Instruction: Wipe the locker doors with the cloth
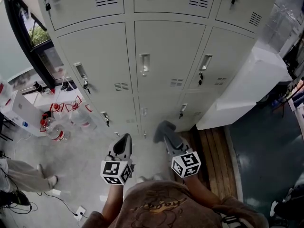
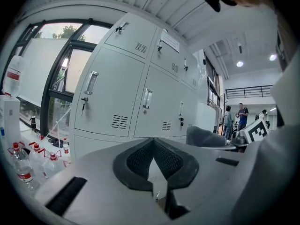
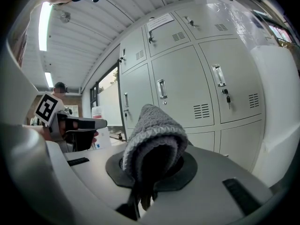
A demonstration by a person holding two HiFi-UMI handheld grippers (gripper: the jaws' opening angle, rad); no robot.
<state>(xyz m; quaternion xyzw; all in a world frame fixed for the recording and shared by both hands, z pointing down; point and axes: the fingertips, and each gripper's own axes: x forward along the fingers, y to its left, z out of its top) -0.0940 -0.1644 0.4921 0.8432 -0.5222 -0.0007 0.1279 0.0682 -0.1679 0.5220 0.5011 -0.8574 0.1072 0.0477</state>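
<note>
Right gripper (image 3: 151,168) around grey cloth (image 3: 154,130)

Brown top (image 1: 159,203), darker swirling print across front. Left gripper (image 1: 125,137): pale grey shell, black ribbed pads (image 2: 138,161) set in dark surround, dark slot cut into each flank. Right gripper (image 1: 167,136): same pale grey shell, dark collar round jaws, matching slots. Left cube (image 1: 115,171) and right cube (image 1: 186,164) at rear ends: white faces, black square markers.
</note>
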